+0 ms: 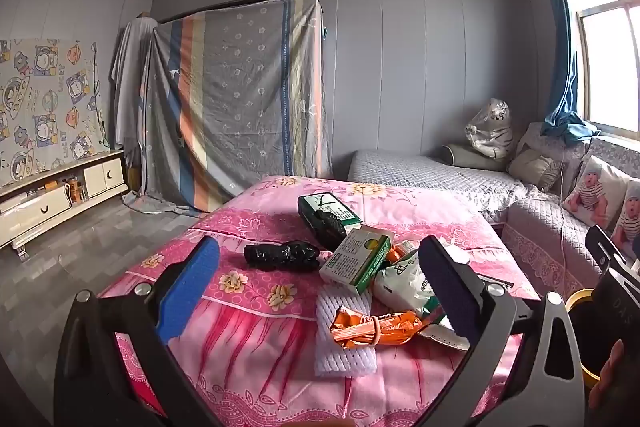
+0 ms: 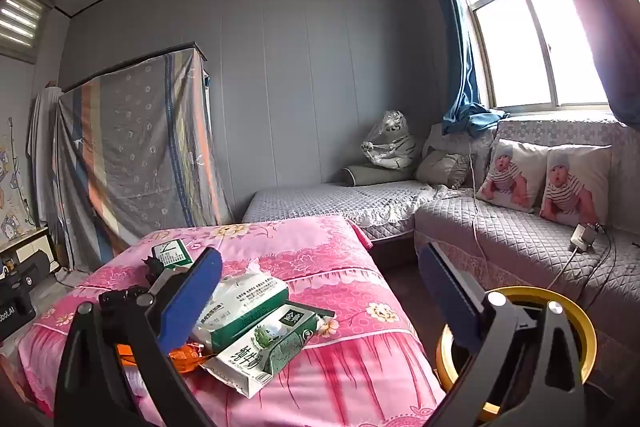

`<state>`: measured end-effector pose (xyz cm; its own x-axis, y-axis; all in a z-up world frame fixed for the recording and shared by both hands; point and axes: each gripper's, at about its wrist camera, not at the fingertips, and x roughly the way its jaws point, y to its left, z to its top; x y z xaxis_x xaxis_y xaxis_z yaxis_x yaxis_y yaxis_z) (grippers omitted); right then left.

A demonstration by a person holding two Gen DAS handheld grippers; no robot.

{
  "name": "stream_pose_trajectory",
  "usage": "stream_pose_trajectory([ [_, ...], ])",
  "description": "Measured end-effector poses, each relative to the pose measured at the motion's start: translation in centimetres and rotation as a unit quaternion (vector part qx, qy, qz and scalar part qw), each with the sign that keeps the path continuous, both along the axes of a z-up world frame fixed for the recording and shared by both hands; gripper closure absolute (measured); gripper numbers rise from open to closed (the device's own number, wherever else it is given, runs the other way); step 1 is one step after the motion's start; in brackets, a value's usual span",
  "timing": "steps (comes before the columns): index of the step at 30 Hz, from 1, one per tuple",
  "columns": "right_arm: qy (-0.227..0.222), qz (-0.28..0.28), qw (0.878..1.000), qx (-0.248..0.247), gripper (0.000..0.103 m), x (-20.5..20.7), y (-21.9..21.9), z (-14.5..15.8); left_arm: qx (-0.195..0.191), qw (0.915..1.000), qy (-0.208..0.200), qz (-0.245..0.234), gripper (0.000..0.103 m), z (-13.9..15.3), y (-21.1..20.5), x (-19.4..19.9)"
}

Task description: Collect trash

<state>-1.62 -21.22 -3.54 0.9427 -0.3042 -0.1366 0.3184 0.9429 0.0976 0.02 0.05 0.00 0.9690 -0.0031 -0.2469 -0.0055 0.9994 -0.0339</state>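
Trash lies on a pink floral table (image 1: 256, 343): a black crumpled bag (image 1: 282, 255), a dark green box (image 1: 326, 211), a green-white box (image 1: 356, 259), a white pouch (image 1: 404, 285), an orange wrapper (image 1: 376, 327) and white foam netting (image 1: 344, 347). My left gripper (image 1: 316, 289) is open and empty, just above the near trash. My right gripper (image 2: 320, 293) is open and empty, over the table's right part, with the green-white box (image 2: 240, 307) and the milk pouch (image 2: 264, 351) by its left finger. A yellow-rimmed bin (image 2: 552, 303) stands right of the table.
A grey quilted sofa (image 2: 500, 231) with baby-print cushions (image 2: 548, 179) runs along the right under the window. A cloth-covered wardrobe (image 1: 240, 99) stands at the back. A low white TV cabinet (image 1: 60, 195) is on the left. Cables and a charger (image 2: 584, 237) lie on the sofa.
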Motion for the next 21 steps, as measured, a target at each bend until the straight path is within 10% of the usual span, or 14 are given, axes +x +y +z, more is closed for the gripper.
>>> stream_pose_trajectory([
  [21,0.005,0.0,1.0,0.006,0.008,-0.02,-0.25,-0.46,-0.003,1.0,0.001,-0.003,0.008,-0.45,0.08,0.0],
])
